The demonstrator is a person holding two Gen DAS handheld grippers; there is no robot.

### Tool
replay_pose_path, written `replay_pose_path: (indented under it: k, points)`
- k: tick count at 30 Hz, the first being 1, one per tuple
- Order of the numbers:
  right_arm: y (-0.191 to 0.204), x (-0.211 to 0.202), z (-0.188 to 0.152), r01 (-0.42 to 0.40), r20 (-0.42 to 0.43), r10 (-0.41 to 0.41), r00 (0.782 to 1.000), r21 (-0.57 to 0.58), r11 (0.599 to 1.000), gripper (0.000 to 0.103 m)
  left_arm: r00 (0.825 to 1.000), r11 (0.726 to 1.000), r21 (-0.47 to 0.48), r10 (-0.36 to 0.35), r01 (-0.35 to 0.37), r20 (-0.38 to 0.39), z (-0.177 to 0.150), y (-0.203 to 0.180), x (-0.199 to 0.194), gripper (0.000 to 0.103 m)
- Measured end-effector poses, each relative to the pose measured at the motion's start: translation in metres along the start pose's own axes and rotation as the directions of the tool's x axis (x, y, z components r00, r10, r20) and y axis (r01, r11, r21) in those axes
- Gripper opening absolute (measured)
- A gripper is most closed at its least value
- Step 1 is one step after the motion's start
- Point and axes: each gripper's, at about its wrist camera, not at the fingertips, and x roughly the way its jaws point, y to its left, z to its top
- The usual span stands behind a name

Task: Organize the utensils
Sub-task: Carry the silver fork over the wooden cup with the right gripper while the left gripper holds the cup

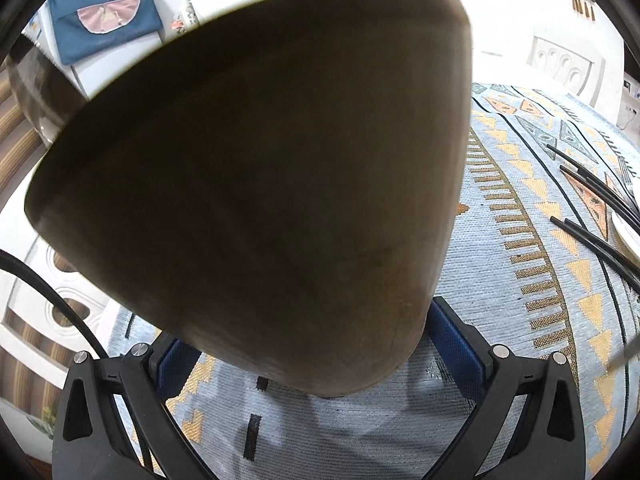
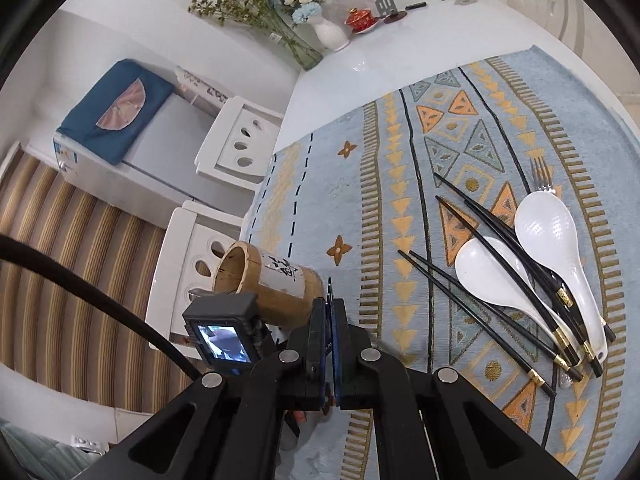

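White chairs [image 2: 236, 140] on striped floor [image 2: 80, 240]; flower vase [image 2: 330, 34] by wall.

White spoons [image 2: 558, 240], black chopsticks [image 2: 476, 300], pale-blue geometric tablecloth [image 2: 360, 184], tan bamboo holder [image 2: 276, 284]

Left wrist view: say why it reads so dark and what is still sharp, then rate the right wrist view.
Left wrist view: the bamboo holder fills the lens, backlit, a murky brown without grain; the patterned cloth at the right is crisp. Right wrist view: evenly lit and sharp on the spoons and chopsticks, with fisheye bending at the edges.
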Motion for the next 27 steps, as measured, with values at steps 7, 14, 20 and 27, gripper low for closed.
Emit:
replay_pose_path:
  k: [7,14,20,27]
  points:
    - [0.009,-0.01,-0.002,0.037,0.039,-0.037,0.999,-0.011,0.999,0.002,1.0,1.0,-0.016,-0.024,0.024,-0.005,0.001,0.011,0.003,0.103]
    - [0.012,-0.026,0.002,0.067,0.085,-0.067,0.994,0.003,0.998,0.002,0.999,0.998,-0.032,-0.047,0.047,-0.002,0.0,0.02,0.003,0.103]
    - [0.012,-0.043,0.009,0.057,0.132,-0.06,0.989,0.03,0.998,0.002,0.998,0.998,-0.041,-0.057,0.058,0.008,-0.003,0.027,0.002,0.103]
    - [0.02,-0.055,0.025,-0.009,0.156,0.0,0.988,0.056,0.998,0.002,0.999,0.998,-0.033,-0.053,0.053,0.012,-0.002,0.023,-0.007,0.102]
